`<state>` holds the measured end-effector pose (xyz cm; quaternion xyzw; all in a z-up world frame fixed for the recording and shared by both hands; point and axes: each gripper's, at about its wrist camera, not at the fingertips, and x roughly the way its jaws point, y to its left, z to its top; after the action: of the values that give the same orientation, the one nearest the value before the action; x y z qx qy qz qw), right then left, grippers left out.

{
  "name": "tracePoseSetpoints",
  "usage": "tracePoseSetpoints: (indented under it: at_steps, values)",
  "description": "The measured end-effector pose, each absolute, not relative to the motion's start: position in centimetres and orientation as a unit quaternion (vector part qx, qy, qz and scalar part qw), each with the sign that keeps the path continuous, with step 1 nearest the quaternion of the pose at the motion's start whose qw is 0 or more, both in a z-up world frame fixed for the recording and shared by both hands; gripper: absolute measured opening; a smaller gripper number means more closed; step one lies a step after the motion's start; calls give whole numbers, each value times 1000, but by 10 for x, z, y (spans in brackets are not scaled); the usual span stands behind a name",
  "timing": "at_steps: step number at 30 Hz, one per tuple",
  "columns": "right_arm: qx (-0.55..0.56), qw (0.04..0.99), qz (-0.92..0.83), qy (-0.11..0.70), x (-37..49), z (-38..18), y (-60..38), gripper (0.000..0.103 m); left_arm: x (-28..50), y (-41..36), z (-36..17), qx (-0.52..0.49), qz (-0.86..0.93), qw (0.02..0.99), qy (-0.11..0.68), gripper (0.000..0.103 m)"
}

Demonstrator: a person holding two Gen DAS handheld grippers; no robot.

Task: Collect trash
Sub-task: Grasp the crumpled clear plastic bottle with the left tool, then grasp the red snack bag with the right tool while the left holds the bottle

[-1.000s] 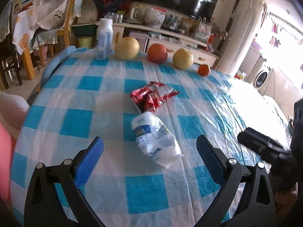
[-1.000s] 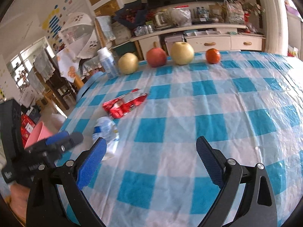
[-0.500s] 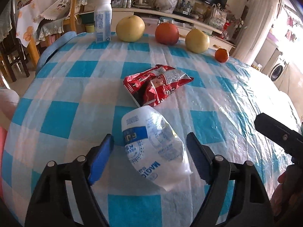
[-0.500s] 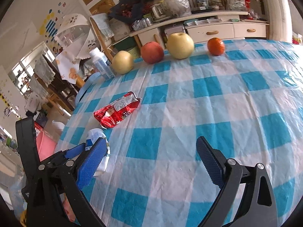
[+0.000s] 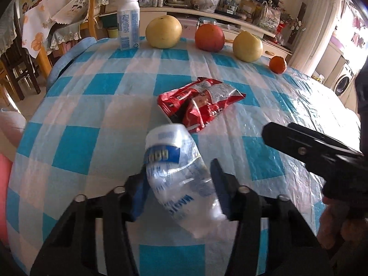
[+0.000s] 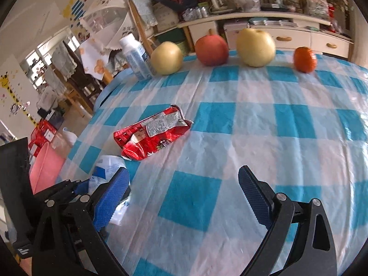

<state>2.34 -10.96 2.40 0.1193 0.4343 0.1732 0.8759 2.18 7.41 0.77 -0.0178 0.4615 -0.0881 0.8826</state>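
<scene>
A crumpled white and blue plastic wrapper (image 5: 177, 174) is pinched between the blue pads of my left gripper (image 5: 178, 184), which is shut on it just above the checked tablecloth. The wrapper also shows in the right wrist view (image 6: 108, 170). A red snack wrapper (image 5: 200, 103) lies flat on the cloth just beyond it, also in the right wrist view (image 6: 151, 135). My right gripper (image 6: 184, 191) is open and empty over the cloth, to the right of the left gripper (image 6: 76, 188).
A white bottle (image 5: 128, 21), two yellow pears (image 5: 163, 31), a red apple (image 5: 209, 37) and a small orange (image 5: 277, 64) stand along the table's far edge. A pink bin (image 6: 44, 165) stands on the floor left of the table (image 6: 253, 119).
My left gripper moved forward around the white and blue wrapper and shut on it. My right gripper moved forward, closer to the red wrapper, and stayed open.
</scene>
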Motion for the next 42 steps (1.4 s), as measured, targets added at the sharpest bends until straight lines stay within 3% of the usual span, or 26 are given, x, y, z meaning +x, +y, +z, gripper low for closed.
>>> tracePoseSetpoints:
  at_steps: [3, 21, 36, 42]
  values:
    - [116, 870, 187, 441, 34, 20, -103, 94, 23, 82, 8, -27, -92, 882, 462, 41]
    - [132, 852, 233, 451, 85, 13, -75, 95, 26, 122, 17, -59, -97, 887, 448, 24]
    - [-29, 866, 233, 441, 86, 9, -24, 94, 27, 149, 18, -98, -94, 887, 441, 20]
    - [-27, 865, 246, 436, 87, 10, -24, 87, 30, 160, 16, -115, -95, 886, 439, 20]
